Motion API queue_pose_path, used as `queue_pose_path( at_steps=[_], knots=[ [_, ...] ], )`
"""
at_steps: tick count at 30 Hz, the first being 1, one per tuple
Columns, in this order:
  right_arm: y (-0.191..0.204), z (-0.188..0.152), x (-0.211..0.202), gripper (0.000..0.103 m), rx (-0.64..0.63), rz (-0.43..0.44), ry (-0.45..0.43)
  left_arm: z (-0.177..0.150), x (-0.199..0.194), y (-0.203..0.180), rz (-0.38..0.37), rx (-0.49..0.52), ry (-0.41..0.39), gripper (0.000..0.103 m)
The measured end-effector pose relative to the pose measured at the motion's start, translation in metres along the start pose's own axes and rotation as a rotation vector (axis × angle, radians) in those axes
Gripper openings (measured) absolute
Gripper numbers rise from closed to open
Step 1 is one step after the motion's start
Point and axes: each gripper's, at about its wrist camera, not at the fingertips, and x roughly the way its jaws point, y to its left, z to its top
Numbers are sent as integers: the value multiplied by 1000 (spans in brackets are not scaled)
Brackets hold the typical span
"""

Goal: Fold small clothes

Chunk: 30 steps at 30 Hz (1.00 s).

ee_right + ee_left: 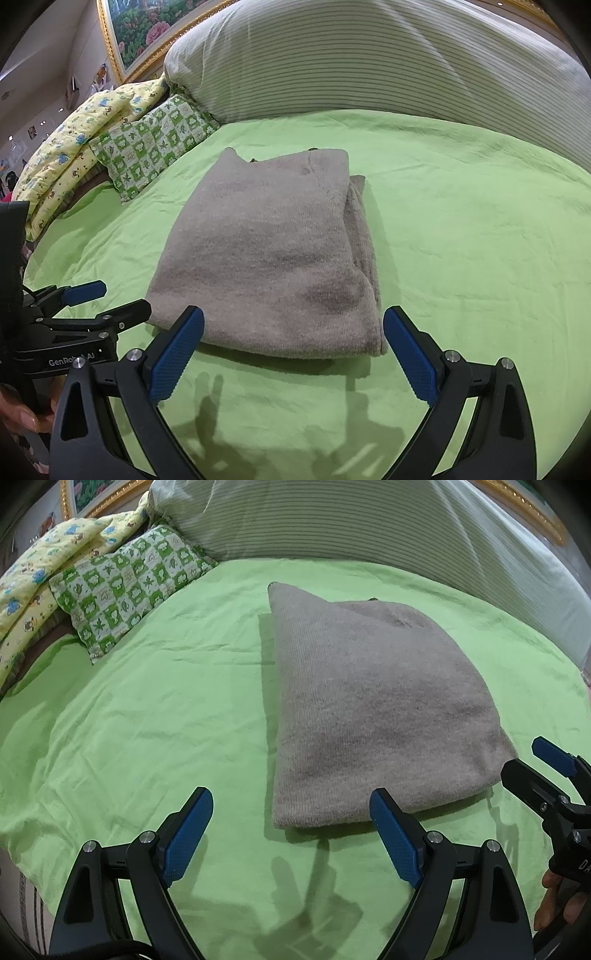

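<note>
A grey knitted garment (369, 709) lies folded into a thick stack on the green bedsheet (147, 720); it also shows in the right wrist view (273, 254). My left gripper (291, 812) is open and empty, hovering just in front of the garment's near left edge. My right gripper (293, 332) is open and empty, just in front of the garment's near edge. The right gripper shows at the right edge of the left wrist view (546, 771), and the left gripper at the left edge of the right wrist view (110, 299).
A green-and-white patterned pillow (129, 583) and a yellow printed quilt (44, 565) lie at the far left. A large striped pillow (369, 59) runs along the back. A gold-framed picture (140, 33) hangs behind.
</note>
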Motion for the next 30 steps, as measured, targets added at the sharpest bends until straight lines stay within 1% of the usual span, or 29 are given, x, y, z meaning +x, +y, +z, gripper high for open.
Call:
queue_pose_path(
  at_steps=[4, 30],
  knots=[
    [0, 2, 0, 98, 5, 3, -4, 3, -2, -1, 2, 1, -14, 87],
    [-3, 9, -3, 98, 25, -5, -14, 11, 1, -4, 8, -10, -2, 87]
  ],
)
